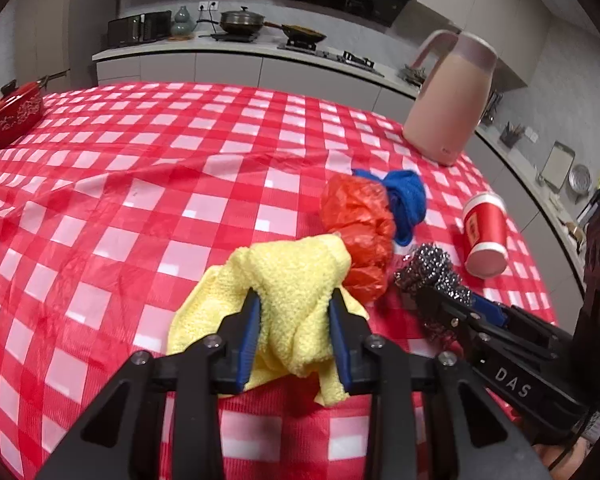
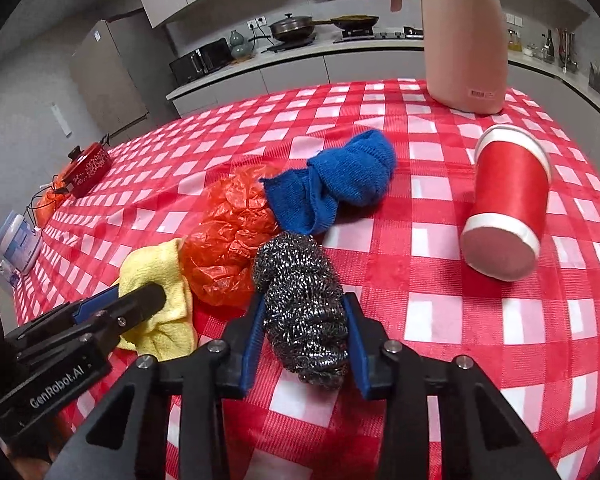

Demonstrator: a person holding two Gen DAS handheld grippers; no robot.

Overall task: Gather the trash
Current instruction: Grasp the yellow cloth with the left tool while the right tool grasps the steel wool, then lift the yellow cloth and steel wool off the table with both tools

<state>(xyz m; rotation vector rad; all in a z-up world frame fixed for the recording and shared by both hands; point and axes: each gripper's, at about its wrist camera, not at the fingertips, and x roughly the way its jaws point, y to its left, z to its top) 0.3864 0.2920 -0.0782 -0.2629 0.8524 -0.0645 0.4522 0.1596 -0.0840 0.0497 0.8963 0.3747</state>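
Note:
My left gripper (image 1: 294, 300) is shut on a yellow cloth (image 1: 292, 280) near the table's front edge; it also shows in the right wrist view (image 2: 156, 276). My right gripper (image 2: 304, 304) is shut on a steel wool scourer (image 2: 304, 300), which also shows in the left wrist view (image 1: 428, 276). A crumpled orange plastic bag (image 1: 360, 224) (image 2: 228, 236) lies between them, touching both. A blue cloth (image 1: 406, 200) (image 2: 340, 176) lies just behind the bag. A red paper cup (image 1: 484, 236) (image 2: 508, 204) lies on its side to the right.
The table has a red-and-white checked cloth (image 1: 140, 200). A pink kettle (image 1: 448, 104) (image 2: 464, 40) stands at the back right. A red lidded pot (image 1: 12, 116) (image 2: 88, 168) sits at the far left edge. A white tub (image 2: 18, 240) stands left of the table.

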